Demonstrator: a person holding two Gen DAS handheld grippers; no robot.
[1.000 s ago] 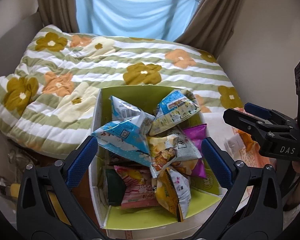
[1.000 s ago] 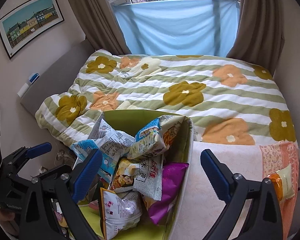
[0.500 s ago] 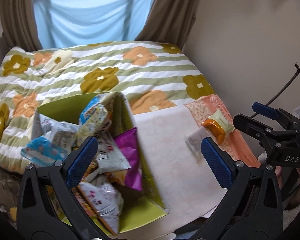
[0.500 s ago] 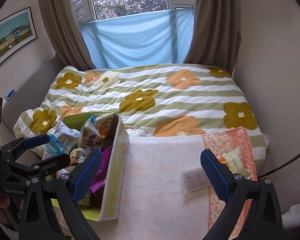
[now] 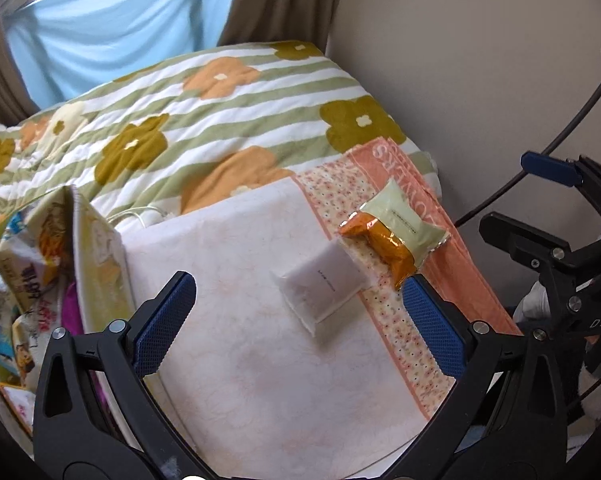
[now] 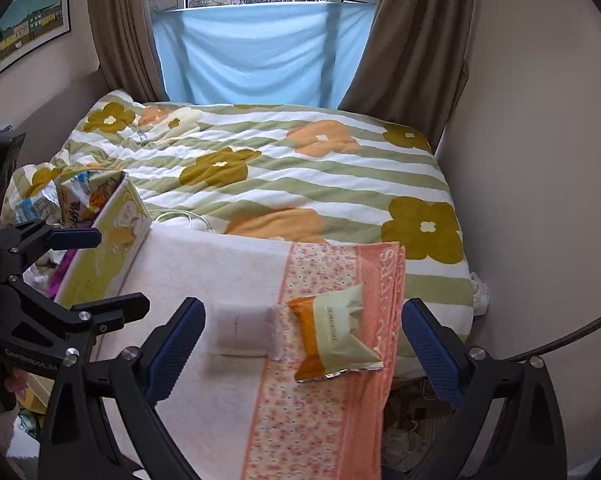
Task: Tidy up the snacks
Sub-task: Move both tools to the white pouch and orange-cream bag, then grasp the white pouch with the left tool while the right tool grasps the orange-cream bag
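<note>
Now both my left gripper (image 5: 296, 324) and right gripper (image 6: 300, 348) gape wide, empty — next, closing on the flat white square packet (image 6: 245, 330) — then the green cardboard box (image 6: 112, 248).

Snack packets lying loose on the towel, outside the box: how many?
3: a white packet, an orange packet right of it, and a pale yellow packet lying on the orange one.

We see our left gripper (image 5: 296, 320) held wide open above a white packet (image 5: 320, 284). Just beyond lie an orange packet (image 5: 384, 240) and a pale one (image 5: 404, 218).
</note>
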